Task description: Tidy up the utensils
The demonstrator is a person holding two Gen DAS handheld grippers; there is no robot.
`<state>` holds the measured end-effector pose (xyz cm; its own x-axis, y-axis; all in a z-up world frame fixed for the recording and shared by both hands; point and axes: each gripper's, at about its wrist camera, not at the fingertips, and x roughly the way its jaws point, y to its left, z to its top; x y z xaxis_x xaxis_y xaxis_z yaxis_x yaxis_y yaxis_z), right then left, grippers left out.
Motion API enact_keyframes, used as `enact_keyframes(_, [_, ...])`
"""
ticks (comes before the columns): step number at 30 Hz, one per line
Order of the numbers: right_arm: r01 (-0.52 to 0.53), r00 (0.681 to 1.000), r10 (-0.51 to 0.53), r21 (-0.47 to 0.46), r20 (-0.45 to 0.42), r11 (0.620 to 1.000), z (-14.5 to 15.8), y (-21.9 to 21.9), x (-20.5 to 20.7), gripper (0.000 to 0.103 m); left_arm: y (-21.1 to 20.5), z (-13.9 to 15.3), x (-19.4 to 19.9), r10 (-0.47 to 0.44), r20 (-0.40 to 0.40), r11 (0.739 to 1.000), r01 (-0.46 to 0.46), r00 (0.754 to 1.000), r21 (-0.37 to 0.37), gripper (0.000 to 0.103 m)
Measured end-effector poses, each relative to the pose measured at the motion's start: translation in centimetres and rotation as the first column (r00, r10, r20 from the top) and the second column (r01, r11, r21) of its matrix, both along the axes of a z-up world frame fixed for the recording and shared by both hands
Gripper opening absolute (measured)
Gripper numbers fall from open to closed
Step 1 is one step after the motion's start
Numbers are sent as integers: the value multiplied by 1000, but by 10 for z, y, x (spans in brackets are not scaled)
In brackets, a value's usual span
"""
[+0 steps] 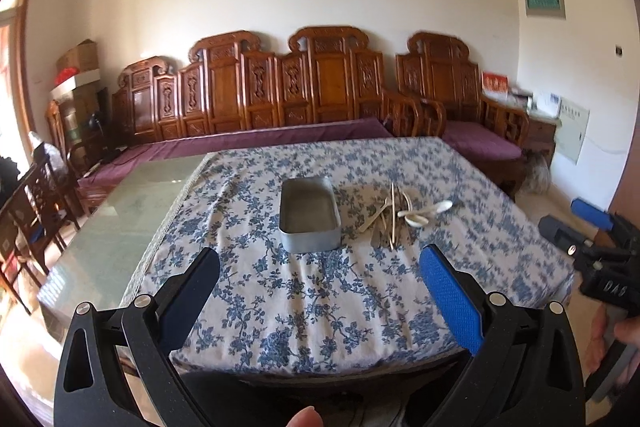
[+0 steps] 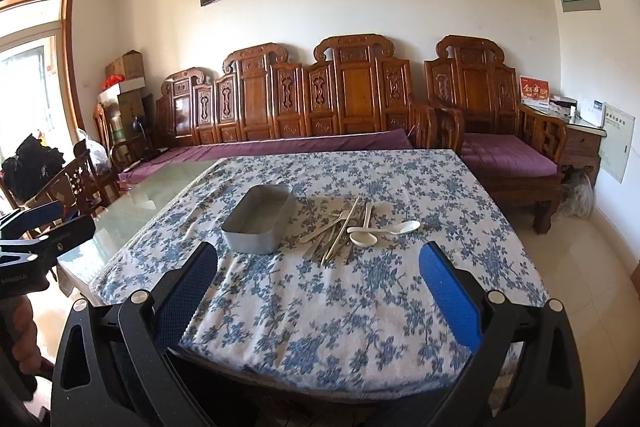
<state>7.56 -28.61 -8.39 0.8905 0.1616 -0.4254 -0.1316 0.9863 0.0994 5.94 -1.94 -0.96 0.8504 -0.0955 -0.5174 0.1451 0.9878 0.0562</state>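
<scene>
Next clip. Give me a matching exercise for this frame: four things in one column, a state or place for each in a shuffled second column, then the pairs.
1. metal tin
2. white spoons
3. left hand-held gripper
4. floral tablecloth

a. open, holding nothing
b. empty, beside the utensil pile
c. covering most of the table, leaving a glass strip bare
d. lying at the utensil pile's right edge

Pairs: 1-b, 2-d, 3-a, 4-c

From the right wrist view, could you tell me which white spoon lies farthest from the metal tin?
The white spoon lying crosswise, its bowl pointing right, away from the metal tin; the others sit closer in the pile.
</scene>
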Motion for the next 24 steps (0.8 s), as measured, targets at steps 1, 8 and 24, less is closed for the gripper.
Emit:
enact_keyframes(1, [-2,1000,2,-9,-1,1000,-2,-1,4,101,-2,-3,6,-7,-6,1000,7,1000,7,97])
enact_keyframes(8, [-30,999,26,-94,-42,995,-23,-16,66,100,-23,-30,60,-75,-85,996,78,994,35,97])
enact_keyframes(24, [-56,984,26,-167,-174,984,-78,-57,199,92,-102,-92,204,-271,-256,958,287,928,27,95])
